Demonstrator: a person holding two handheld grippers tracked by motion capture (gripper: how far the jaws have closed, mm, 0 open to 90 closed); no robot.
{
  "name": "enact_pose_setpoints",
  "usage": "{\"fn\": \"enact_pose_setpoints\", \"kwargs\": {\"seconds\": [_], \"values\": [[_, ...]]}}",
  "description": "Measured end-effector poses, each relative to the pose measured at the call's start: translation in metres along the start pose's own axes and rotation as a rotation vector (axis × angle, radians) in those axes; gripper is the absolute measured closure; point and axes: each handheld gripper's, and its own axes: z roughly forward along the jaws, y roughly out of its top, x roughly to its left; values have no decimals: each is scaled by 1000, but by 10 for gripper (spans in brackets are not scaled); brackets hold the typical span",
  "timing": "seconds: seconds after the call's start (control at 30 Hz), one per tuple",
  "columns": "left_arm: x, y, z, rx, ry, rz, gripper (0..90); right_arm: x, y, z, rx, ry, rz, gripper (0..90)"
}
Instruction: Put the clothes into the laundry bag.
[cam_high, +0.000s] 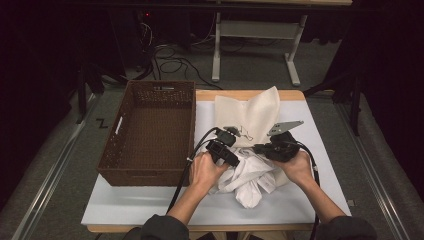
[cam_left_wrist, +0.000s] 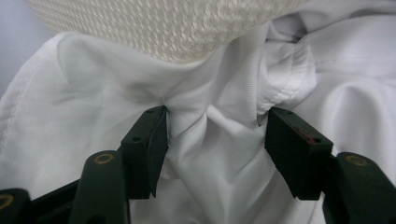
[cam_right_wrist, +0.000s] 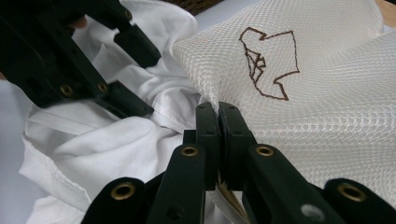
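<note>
Item 1, white garment (cam_high: 252, 177): crumpled heap on the desk (cam_high: 150, 202), nearest my edge, lying against the near side of the mesh bag.

Item 2, left gripper (cam_left_wrist: 215, 135): I have its jaws standing apart with a fold of the garment between them; the left pad touches the cloth, but the pads are not squeezed together on it. It sits just left of the mesh bag, at the garment's upper edge.

Item 3, right gripper (cam_right_wrist: 218, 116): I have its jaws pressed together, clamped on the near edge of the mesh bag.

Item 4, mesh bag (cam_high: 250, 117): cream netting with a brown stitched outline, raised into a peak behind the garment.

Item 5, wicker basket (cam_high: 122, 150): brown, left of the mesh bag, just beside it.
</note>
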Motion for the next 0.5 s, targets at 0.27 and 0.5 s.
{"fn": "enact_pose_setpoints", "kwargs": {"seconds": [0.27,0.5], "values": [[-5,-5,2,-84,-119,17,850,-1,2,2,-9,-1,-1,890],[-14,-2,-15,-191,-219,40,861,4,12,0,-25,-2,-10,890]]}}
